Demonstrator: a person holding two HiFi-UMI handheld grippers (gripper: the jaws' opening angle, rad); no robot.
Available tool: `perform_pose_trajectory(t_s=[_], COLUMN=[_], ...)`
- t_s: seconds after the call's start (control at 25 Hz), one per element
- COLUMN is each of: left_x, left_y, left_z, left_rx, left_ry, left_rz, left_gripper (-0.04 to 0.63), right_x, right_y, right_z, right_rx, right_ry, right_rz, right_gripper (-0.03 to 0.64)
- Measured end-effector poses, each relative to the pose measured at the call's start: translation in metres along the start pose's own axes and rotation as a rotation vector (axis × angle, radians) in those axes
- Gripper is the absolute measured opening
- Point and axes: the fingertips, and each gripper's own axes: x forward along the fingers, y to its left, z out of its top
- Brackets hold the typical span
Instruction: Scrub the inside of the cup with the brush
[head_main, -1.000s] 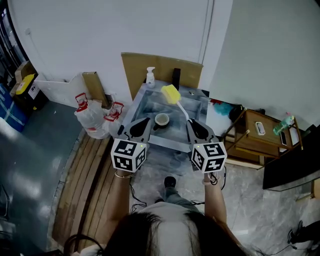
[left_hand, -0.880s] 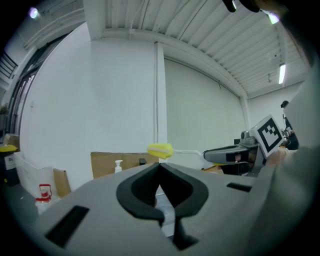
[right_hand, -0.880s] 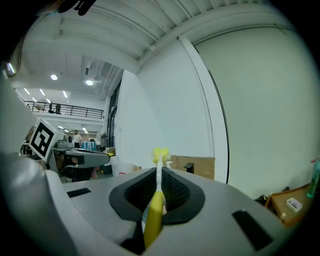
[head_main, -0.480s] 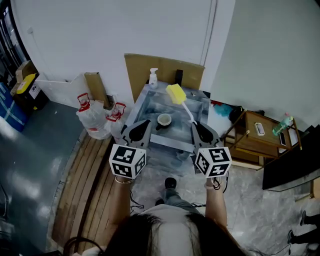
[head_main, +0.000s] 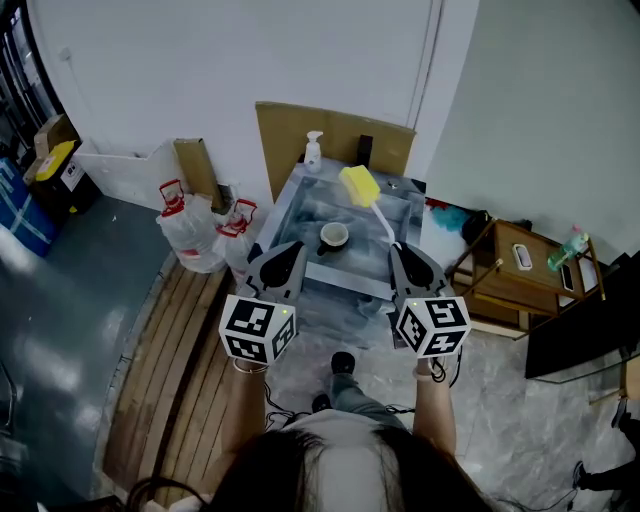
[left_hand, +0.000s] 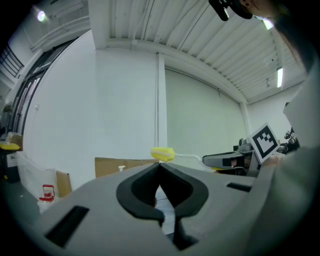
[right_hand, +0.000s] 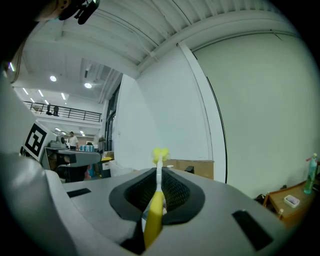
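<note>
The right claw (right_hand: 159, 171) is pinching the brush (right_hand: 152, 220) by its yellow handle. The white stem runs forward out of the jaws to the yellow sponge head (head_main: 359, 186). The left claw (left_hand: 160, 164) is pressed together with nothing in it. Both are held level, side by side, at the near edge of the desk (head_main: 305, 205). Each has a marker cube (head_main: 257, 328) at the back, by the person's wrist.

In the head view the left claw (head_main: 292, 246) covers the desk's near left corner and the right claw (head_main: 397, 247) its near right corner. The sponge head shows over the far half of the desk, right of the middle. The cup (head_main: 333, 237) stands upright on the near half, about midway between the two claws. It is left of the brush stem and apart from the sponge head.

The desk top is grey and marbled. A white pump bottle (head_main: 314, 150) stands at its far left corner, and a dark upright thing (head_main: 364, 150) at the far edge. Behind them a cardboard sheet (head_main: 285, 130) leans on the white wall.

Left of the desk stand clear plastic jugs with red handles (head_main: 190, 235), beside wooden slats (head_main: 170, 350) on the floor. To the right are a teal cloth (head_main: 455, 218) and a low wooden side table (head_main: 520, 265), with a green bottle (head_main: 568, 247) by it. The floor under the person is pale marbled tile, with a shoe (head_main: 341, 363) showing just below the desk.
</note>
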Motion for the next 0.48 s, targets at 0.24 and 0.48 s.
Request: perform_pose_trajectory(t_s=[0.24,0.48], left_x=[-0.0040,-0.0012], left_y=[-0.0022,-0.0037], left_z=[-0.0031,-0.0090], left_rx=[-0.015,-0.012], left_ry=[0.003,0.016], left_rz=[-0.004,-0.007], left_gripper=[0.008,0.008], right_x=[-0.0024,-0.0023], right_y=[0.0013,-0.0021], right_z=[0.0000,-0.0038], right_rx=[0.008,0.016], right_ry=[-0.002,0.000], right_rz=[-0.006,-0.013], right_gripper=[0.046,0.046])
